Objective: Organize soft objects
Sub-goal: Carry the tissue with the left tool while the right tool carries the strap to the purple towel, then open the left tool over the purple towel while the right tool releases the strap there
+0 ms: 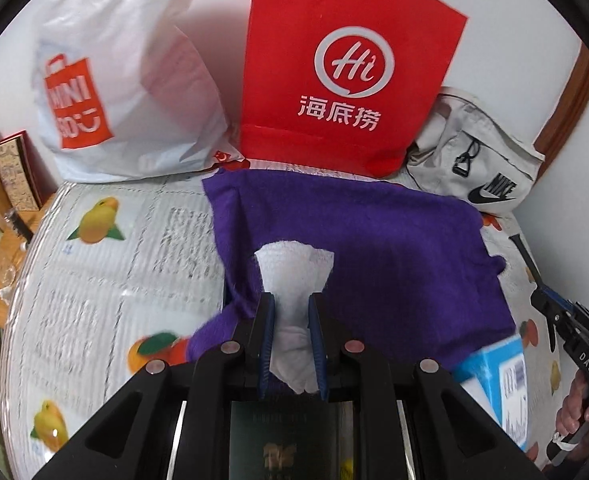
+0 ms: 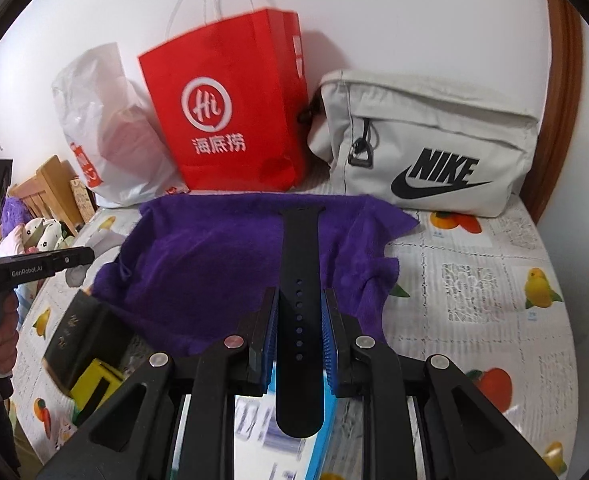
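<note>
My left gripper [image 1: 291, 302] is shut on a crumpled white tissue [image 1: 294, 268], which sticks out past the blue pads above a purple towel [image 1: 374, 240]. The towel lies spread and rumpled on the fruit-print tablecloth [image 1: 114, 260]. My right gripper [image 2: 300, 294] is shut on a black perforated watch strap [image 2: 300, 248]. The strap runs lengthwise between the fingers and reaches out over the purple towel [image 2: 214, 260].
A white plastic shopping bag [image 1: 126, 92], a red paper bag [image 1: 350, 60] and a grey Nike bag [image 2: 434, 140] line the wall behind the towel. A blue box [image 1: 494, 376] and a dark open box [image 2: 74, 332] with yellow items sit near the front. A hand [image 2: 2, 336] grips the left tool.
</note>
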`<state>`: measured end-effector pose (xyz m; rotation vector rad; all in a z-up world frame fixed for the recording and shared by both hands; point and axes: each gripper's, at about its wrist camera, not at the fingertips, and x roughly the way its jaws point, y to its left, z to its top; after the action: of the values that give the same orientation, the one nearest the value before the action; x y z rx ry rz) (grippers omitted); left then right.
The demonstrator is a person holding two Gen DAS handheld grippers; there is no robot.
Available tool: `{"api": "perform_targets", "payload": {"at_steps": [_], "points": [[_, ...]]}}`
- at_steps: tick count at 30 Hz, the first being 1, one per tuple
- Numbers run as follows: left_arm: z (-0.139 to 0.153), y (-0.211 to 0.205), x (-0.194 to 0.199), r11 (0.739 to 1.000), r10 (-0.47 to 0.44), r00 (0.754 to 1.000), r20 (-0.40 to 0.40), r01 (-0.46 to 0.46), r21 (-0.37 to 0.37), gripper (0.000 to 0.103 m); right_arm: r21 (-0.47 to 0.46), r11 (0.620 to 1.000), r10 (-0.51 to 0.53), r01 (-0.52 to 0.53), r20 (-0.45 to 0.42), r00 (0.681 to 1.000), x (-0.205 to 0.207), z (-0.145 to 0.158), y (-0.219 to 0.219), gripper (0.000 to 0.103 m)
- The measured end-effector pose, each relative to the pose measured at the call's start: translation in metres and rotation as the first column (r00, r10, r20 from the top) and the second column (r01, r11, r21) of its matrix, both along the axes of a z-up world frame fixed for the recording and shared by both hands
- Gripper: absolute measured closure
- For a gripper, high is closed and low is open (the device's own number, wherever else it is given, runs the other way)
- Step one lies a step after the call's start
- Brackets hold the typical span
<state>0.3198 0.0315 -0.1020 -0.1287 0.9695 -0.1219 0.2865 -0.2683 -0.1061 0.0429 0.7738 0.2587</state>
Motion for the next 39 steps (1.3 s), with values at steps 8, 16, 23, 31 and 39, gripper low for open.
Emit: {"api": "perform_targets", "payload": {"at_steps": [8,16,23,31,39], "points": [[-0.021,-0.005,0.052,1.0,0.008,0.999,-0.04,-0.007,0.016,0.086,0.0,1.0,0.024,-0.024,-0.075,0.997,0.051,-0.024,0.004,0.083],[-0.038,-0.009,0.081,1.0,0.017,0.996,-0.088,-0.014,0.028,0.086,-0.035,0.998,0.037,-0.043,-0.157,0.987,0.082,-0.046,0.007,0.083],[-0.049,-0.007,0.093,0.999,0.028,0.992,-0.121,-0.025,0.024,0.086,-0.049,0.998,0.034,-0.046,-0.218,0.975,0.093,-0.062,0.005,0.083],[-0.057,-0.009,0.098,0.999,0.035,0.986,-0.163,-0.028,0.042,0.073,-0.084,0.995,0.039,-0.059,-0.223,0.974,0.096,-0.065,0.012,0.065],[-0.031,-0.006,0.065,0.996,0.039,0.993,-0.112,-0.029,0.087,0.056,-0.112,0.993,0.024,-0.039,-0.129,0.991,0.069,-0.033,0.013,0.032]]}}
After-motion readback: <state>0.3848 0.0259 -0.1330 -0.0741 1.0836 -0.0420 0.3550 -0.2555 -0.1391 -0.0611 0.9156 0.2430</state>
